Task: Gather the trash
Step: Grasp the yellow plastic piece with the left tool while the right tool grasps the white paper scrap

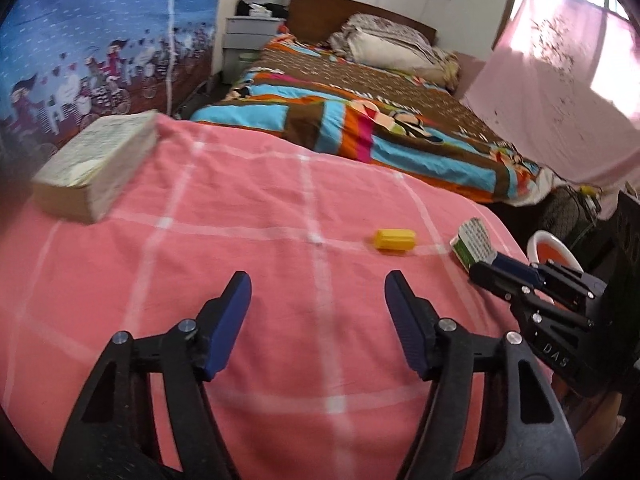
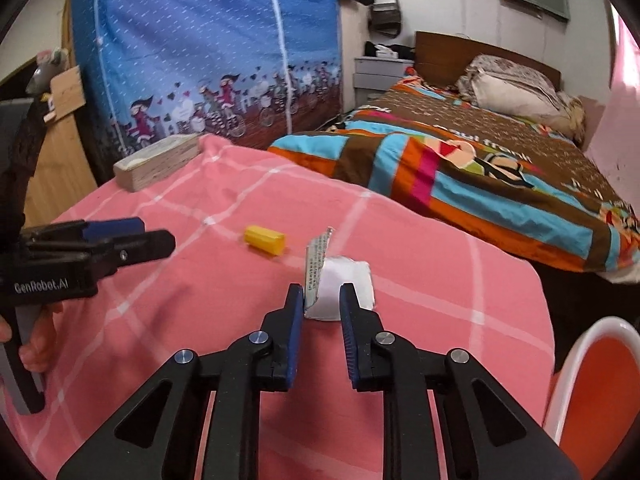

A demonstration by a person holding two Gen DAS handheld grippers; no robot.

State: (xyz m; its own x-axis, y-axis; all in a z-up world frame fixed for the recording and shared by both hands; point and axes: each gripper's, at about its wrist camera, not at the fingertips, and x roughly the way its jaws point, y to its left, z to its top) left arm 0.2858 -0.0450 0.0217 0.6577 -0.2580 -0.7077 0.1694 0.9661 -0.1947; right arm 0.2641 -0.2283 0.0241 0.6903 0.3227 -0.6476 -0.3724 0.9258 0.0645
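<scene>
Pink checked cloth (image 1: 248, 264) covers the surface, and things on it run from left to right in the left wrist view as follows. At the far left corner lies a thick, worn book (image 1: 96, 164), well apart from everything else. Nearer the camera, the left tongs (image 1: 318, 288) hang over bare cloth with their blue pads spread wide and nothing between them. Beyond them and to the right lies a small yellow plastic piece (image 1: 395, 239) on its side, in front of the tips, not touching them. Further right, near the edge of the surface, is a small carton (image 1: 472, 240) with a green and white printed face and an opened flap; the right tongs (image 1: 494, 266) come in from the right edge and their tips meet its near end. In the right wrist view the carton (image 2: 340, 288) shows a white side, with the printed flap standing up on its left; the right tongs (image 2: 322, 294) have their pads drawn narrow around its near part, the left pad against the flap edge and the right pad against the white face, so they appear clamped on it. The yellow piece (image 2: 265, 241) lies to the upper left of the carton, apart from it. At the far right, beside the surface and lower down, stands an orange bin with a white rim (image 2: 592, 380). A bed with a colourful quilt (image 2: 460, 164) lies behind.
</scene>
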